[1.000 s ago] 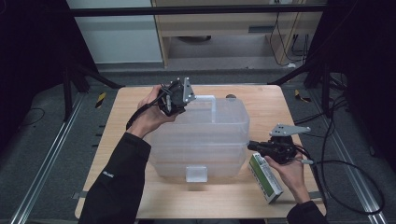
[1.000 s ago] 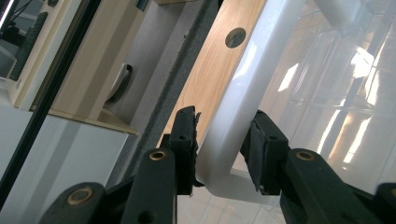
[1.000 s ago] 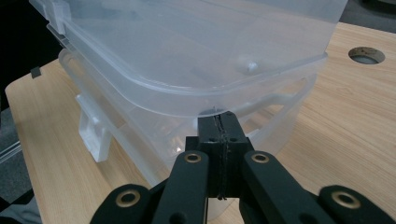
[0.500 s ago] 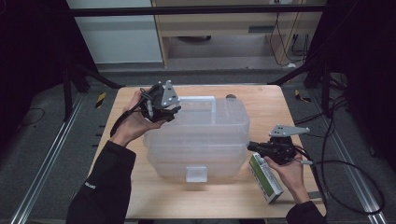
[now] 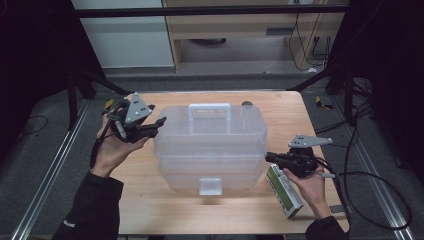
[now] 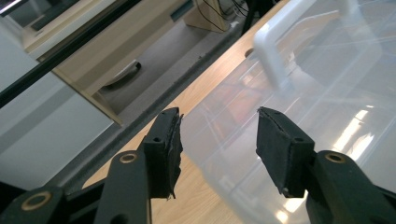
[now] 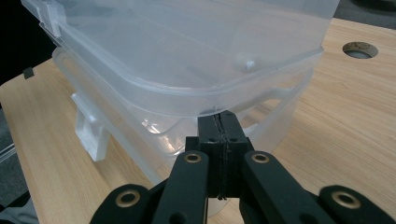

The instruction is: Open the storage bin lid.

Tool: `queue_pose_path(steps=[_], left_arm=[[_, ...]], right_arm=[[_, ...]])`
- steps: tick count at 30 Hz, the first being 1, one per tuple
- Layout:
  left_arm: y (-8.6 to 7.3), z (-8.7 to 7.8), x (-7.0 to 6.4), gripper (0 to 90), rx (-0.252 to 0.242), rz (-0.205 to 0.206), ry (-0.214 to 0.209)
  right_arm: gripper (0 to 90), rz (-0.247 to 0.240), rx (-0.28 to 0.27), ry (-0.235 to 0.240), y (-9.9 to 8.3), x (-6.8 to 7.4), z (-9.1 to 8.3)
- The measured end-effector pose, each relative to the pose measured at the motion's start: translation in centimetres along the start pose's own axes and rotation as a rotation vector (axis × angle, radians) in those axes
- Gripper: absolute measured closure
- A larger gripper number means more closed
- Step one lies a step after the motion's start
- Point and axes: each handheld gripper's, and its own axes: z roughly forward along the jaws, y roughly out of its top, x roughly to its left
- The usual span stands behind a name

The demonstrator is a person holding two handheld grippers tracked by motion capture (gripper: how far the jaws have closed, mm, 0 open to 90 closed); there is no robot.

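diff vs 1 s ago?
The left gripper, jaws open and empty, pulled back leftward off the clear storage box lid to hover beside its left edge. The right gripper stayed shut at the box's right side, the hand beside the green carton. Box unmoved.

Clear plastic storage box point(image 5: 210, 145), lid shut, mid-table, handle up
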Motion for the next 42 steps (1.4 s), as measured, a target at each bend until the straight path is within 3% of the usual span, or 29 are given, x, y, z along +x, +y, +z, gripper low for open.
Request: queue_pose_path(steps=[4, 9, 18, 24, 27, 35, 42], left_arm=[[-1.7, -0.9, 0.1, 50.5, -0.001, -0.034, 0.029], [-4.2, -2.3, 0.2, 53.6, -0.056, -0.127, 0.072], [-8.9, -3.1, 0.3, 64.1, -0.064, -0.260, 0.166], [-11.4, -2.3, -0.5, 72.2, -0.022, -0.293, 0.144], [-12.1, -1.6, -1.0, 77.0, 0.001, -0.305, 0.112], [-12.7, 0.0, -2.8, 88.7, 0.046, -0.299, -0.004], [-12.1, 0.8, -4.2, 89.2, 0.044, -0.264, -0.072]], right_arm=[[90.0, 0.001, -0.001, -0.003, 0.0, 0.0, 0.0], [90.0, 0.000, -0.001, -0.006, 0.0, 0.1, 0.0], [90.0, -0.001, 0.000, -0.006, 0.0, 0.1, 0.0], [90.0, -0.005, 0.002, -0.011, 0.0, 0.2, -0.1], [90.0, -0.004, 0.001, -0.012, 0.0, 0.2, -0.1], [90.0, -0.007, 0.001, -0.008, -0.1, 0.2, -0.1], [90.0, -0.007, -0.001, -0.006, -0.1, 0.1, 0.0]])
